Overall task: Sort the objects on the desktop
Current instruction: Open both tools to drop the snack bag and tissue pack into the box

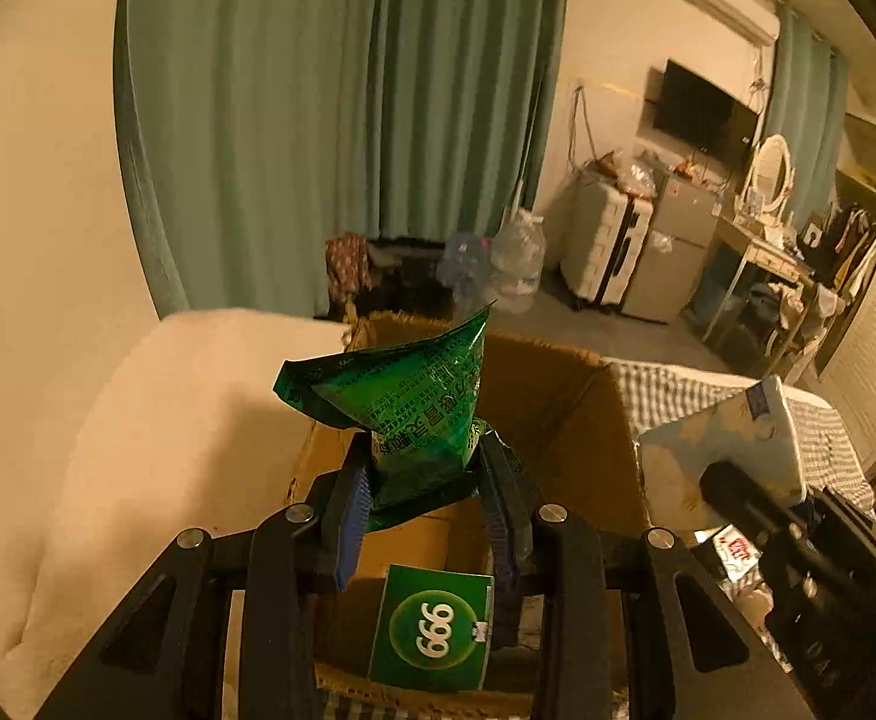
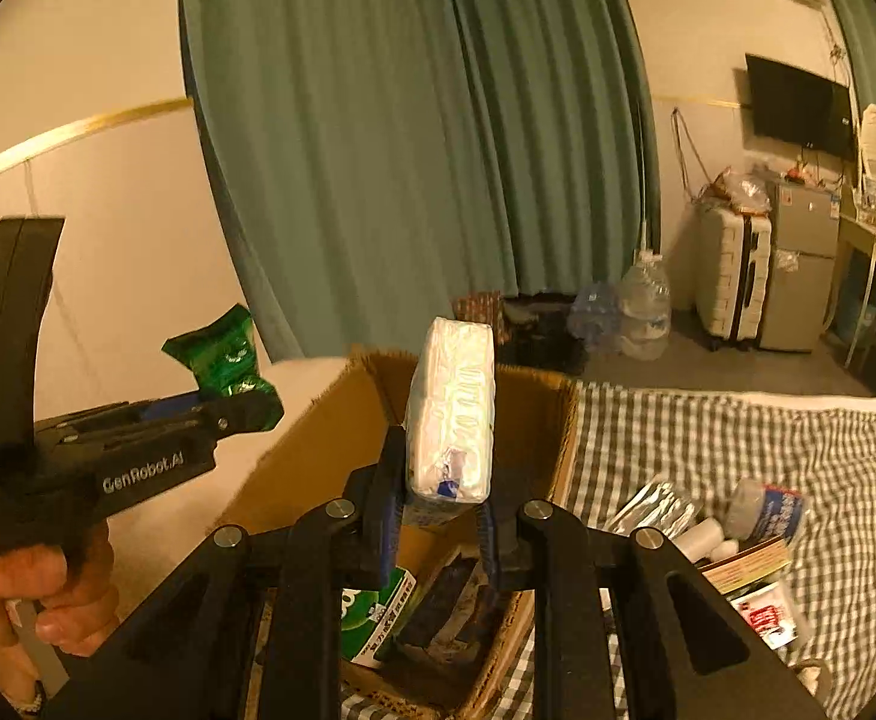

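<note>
My left gripper [image 1: 429, 468] is shut on a crumpled green sachet [image 1: 408, 396] and holds it above an open cardboard box [image 1: 564, 414]. A green "999" box [image 1: 432, 627] lies inside the cardboard box. My right gripper [image 2: 438, 501] is shut on a white tissue pack [image 2: 453, 414] and holds it upright above the same cardboard box [image 2: 534, 414]. In the right wrist view the left gripper [image 2: 240, 408] with the green sachet [image 2: 222, 354] is at the left. In the left wrist view the tissue pack [image 1: 732, 438] is at the right.
The box stands on a checked cloth [image 2: 738, 438]. Loose items lie on the cloth at the right: a foil packet [image 2: 654, 507], a small bottle [image 2: 768, 507], a book [image 2: 750, 564] and a red-and-white packet [image 2: 768, 618]. A pale cushion [image 1: 168, 420] lies left of the box.
</note>
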`<control>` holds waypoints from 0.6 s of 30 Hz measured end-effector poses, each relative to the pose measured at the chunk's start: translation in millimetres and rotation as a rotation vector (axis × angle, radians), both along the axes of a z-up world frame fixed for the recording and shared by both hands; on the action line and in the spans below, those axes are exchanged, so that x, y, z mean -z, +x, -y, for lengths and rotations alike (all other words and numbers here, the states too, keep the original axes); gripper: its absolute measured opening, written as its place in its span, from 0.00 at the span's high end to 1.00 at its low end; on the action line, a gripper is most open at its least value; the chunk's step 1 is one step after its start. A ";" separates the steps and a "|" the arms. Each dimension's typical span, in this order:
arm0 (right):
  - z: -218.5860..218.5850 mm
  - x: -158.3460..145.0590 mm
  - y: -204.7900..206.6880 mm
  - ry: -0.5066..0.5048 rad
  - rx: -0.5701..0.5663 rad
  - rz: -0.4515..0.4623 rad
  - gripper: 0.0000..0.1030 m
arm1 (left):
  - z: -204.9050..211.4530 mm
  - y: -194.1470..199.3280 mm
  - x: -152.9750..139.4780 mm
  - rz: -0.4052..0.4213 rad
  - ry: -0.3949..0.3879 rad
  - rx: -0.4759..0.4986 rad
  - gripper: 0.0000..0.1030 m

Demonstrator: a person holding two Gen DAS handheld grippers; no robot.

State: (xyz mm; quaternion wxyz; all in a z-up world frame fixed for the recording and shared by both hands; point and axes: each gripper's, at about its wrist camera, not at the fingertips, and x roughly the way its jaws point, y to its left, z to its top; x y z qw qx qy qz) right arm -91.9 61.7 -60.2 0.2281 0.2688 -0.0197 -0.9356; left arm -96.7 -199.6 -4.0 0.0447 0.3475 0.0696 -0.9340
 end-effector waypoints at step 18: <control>8.1 63.6 -41.2 0.083 -0.085 0.169 0.53 | -9.8 -35.3 53.8 0.195 -0.013 -0.034 0.55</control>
